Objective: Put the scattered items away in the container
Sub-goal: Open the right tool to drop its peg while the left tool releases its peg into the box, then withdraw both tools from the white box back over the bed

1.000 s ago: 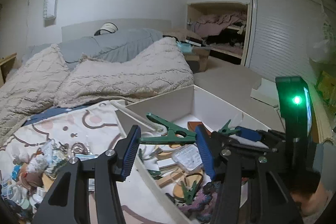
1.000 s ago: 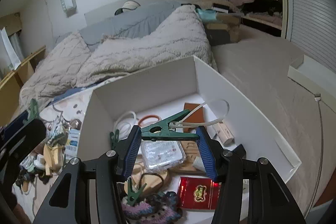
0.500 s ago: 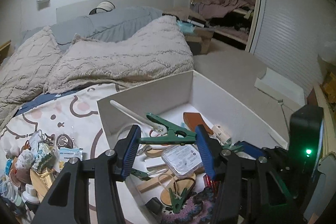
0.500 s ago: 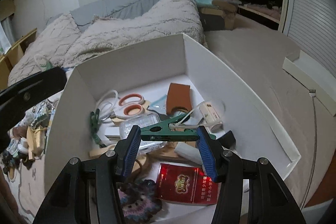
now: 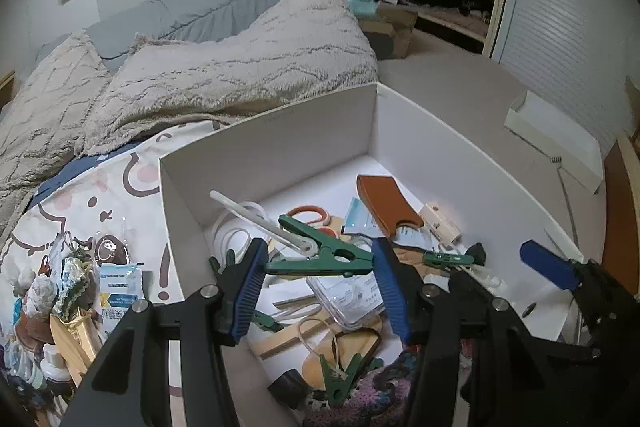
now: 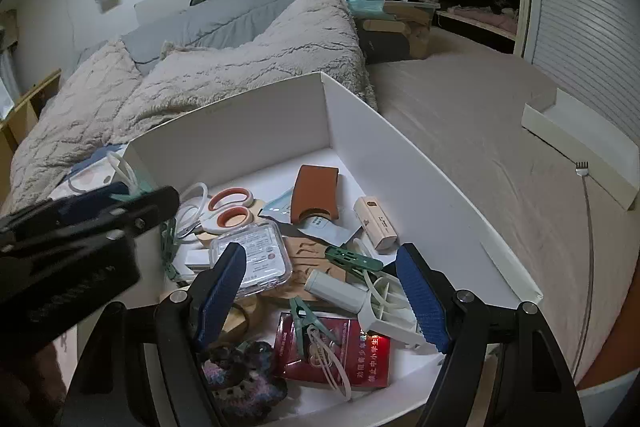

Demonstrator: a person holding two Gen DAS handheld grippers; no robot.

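Sitting on the bed, white container (image 6: 248,135) already holding scissors (image 6: 228,207), a clear case and a dropped green clip (image 6: 352,259). Right tool (image 6: 320,291) just opening, nothing between pads; left tool (image 5: 318,281) clamping another green clothespin (image 5: 320,255) over the container. Remaining: a pile of scattered items (image 5: 60,291) lying on the bed beside it.

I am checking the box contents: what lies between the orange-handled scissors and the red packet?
In the right wrist view, a clear plastic case lies between the scissors and the red packet, inside the white box.
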